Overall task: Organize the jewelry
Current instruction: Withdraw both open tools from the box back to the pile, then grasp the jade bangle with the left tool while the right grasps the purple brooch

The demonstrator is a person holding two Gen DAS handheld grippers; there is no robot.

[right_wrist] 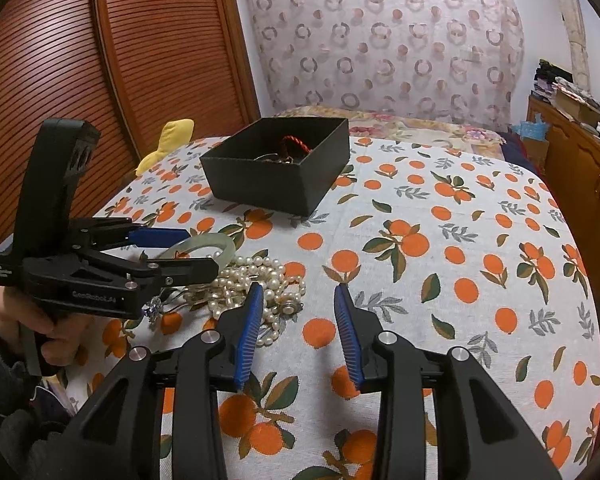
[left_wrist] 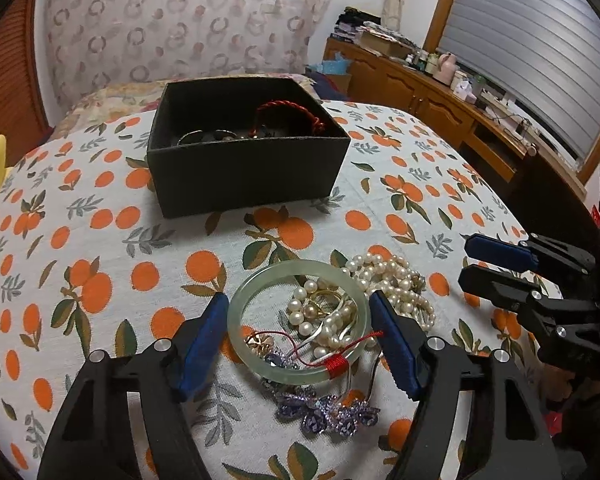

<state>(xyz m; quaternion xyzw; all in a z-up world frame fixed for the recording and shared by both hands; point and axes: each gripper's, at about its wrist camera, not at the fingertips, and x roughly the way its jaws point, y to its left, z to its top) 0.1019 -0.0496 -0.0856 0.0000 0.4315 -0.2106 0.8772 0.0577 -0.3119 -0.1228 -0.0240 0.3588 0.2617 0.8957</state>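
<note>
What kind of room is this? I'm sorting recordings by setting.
Most likely a home bedroom. The jewelry lies on a bed-like surface under an orange-print cloth, a louvered wooden wardrobe door stands beside it, and a wooden sideboard crowded with bottles runs under a shuttered window.

Left tool (left_wrist: 298,304) and right tool (right_wrist: 298,292) agape

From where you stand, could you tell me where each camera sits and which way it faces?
Left wrist: rides the left gripper, looking down along its open jaws, which flank the jade bangle, toward the box; the right gripper shows at right.
Right wrist: rides the right gripper, jaws open over the tablecloth beside the pearls; the left gripper and a hand show at left.
Both views share bangle, pearls, box.
</note>
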